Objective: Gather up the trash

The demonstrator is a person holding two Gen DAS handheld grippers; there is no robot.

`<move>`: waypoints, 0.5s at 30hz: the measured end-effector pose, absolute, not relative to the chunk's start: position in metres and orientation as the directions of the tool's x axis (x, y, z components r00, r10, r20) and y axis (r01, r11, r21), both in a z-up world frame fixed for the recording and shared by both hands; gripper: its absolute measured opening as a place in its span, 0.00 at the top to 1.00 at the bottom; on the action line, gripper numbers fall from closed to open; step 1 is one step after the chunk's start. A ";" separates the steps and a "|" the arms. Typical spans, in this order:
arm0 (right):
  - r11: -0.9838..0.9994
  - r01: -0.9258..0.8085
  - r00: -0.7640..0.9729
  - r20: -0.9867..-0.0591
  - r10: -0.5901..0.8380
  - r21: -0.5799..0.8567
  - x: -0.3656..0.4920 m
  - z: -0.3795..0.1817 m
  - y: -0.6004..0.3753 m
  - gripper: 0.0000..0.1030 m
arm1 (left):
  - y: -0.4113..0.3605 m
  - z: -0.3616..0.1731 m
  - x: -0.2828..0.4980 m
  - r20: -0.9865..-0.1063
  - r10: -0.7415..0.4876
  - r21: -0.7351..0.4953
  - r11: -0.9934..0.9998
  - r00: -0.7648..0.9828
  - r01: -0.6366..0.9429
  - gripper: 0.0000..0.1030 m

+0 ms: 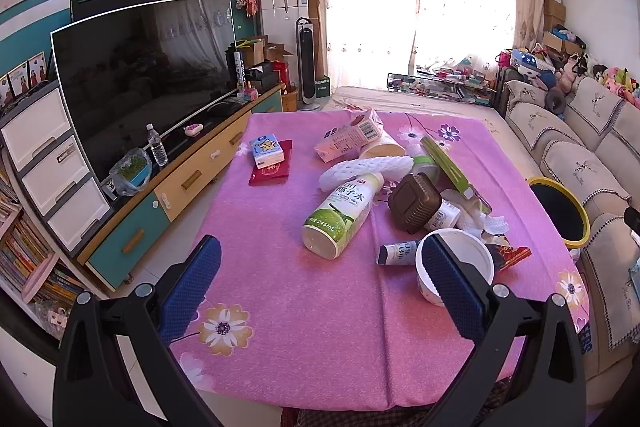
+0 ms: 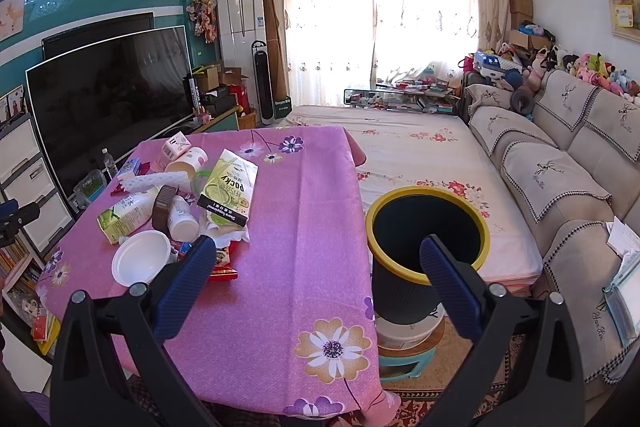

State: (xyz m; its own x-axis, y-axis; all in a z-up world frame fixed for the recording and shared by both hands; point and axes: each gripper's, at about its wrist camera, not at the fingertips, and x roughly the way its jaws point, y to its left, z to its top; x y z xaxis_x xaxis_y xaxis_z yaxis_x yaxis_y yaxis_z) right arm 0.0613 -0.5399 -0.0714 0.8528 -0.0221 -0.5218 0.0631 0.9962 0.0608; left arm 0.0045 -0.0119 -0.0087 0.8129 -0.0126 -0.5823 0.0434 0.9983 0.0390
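A pile of trash lies on the pink tablecloth [image 1: 304,307]: a green coconut-water bottle [image 1: 340,215], a white bowl [image 1: 460,267], a brown square tub [image 1: 414,203], a green Pocky box [image 2: 230,193], a pink carton [image 1: 348,139] and white foam netting [image 1: 364,169]. A black bin with a yellow rim [image 2: 428,239] stands to the right of the table. My left gripper [image 1: 320,287] is open above the table's near side, its right finger in front of the bowl. My right gripper [image 2: 320,287] is open and empty, between the table's right edge and the bin.
A tissue pack [image 1: 266,151] on a red packet lies at the table's far left. A TV [image 1: 140,67] on a low cabinet runs along the left. A sofa [image 2: 560,167] is on the right, a flowered mattress [image 2: 420,155] behind the bin.
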 end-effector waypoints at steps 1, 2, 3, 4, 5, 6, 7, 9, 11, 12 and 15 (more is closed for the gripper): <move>0.996 0.063 0.852 -0.523 -0.022 0.061 0.062 -0.072 -0.540 0.06 | -0.012 -0.009 0.005 -0.583 -0.013 0.039 0.998 0.812 0.044 0.04; 0.996 0.063 0.852 -0.523 -0.022 0.061 0.062 -0.072 -0.540 0.06 | -0.013 -0.009 0.005 -0.584 -0.013 0.040 0.998 0.812 0.045 0.04; 0.996 0.063 0.852 -0.523 -0.023 0.060 0.062 -0.072 -0.540 0.06 | -0.013 -0.009 0.006 -0.584 -0.014 0.040 0.998 0.812 0.046 0.04; 0.996 0.063 0.852 -0.523 -0.022 0.061 0.062 -0.072 -0.540 0.06 | -0.013 -0.009 0.006 -0.584 -0.014 0.040 0.998 0.812 0.046 0.04; 0.996 0.062 0.852 -0.523 -0.021 0.061 0.062 -0.072 -0.540 0.06 | -0.013 -0.009 0.005 -0.584 -0.013 0.041 0.998 0.812 0.046 0.04; 0.996 0.061 0.852 -0.523 -0.020 0.061 0.062 -0.072 -0.540 0.06 | -0.013 -0.009 0.005 -0.584 -0.013 0.040 0.998 0.812 0.045 0.04; 0.996 0.061 0.852 -0.524 -0.020 0.061 0.062 -0.073 -0.540 0.06 | -0.013 -0.009 0.005 -0.584 -0.014 0.040 0.998 0.812 0.046 0.04; 0.996 0.061 0.850 -0.526 -0.019 0.061 0.063 -0.075 -0.540 0.06 | -0.013 -0.009 0.005 -0.584 -0.014 0.040 0.998 0.812 0.046 0.04; 0.996 0.060 0.848 -0.530 -0.019 0.061 0.065 -0.076 -0.541 0.06 | -0.013 -0.009 0.006 -0.586 -0.014 0.041 0.998 0.810 0.046 0.04; 0.996 0.060 0.846 -0.532 -0.018 0.061 0.066 -0.076 -0.539 0.06 | -0.013 -0.010 0.007 -0.587 -0.014 0.042 0.998 0.810 0.047 0.04; 0.996 0.060 0.845 -0.534 -0.018 0.061 0.067 -0.077 -0.540 0.06 | -0.014 -0.011 0.008 -0.589 -0.015 0.044 0.998 0.808 0.050 0.04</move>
State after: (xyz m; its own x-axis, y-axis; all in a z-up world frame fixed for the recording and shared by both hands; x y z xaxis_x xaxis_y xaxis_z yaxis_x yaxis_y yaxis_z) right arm 0.0666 -0.5396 -0.0767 0.8451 -0.0178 -0.5342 0.0596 0.9964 0.0610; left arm 0.0076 -0.0144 -0.0112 0.8079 -0.0146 -0.5891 0.0500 0.9978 0.0439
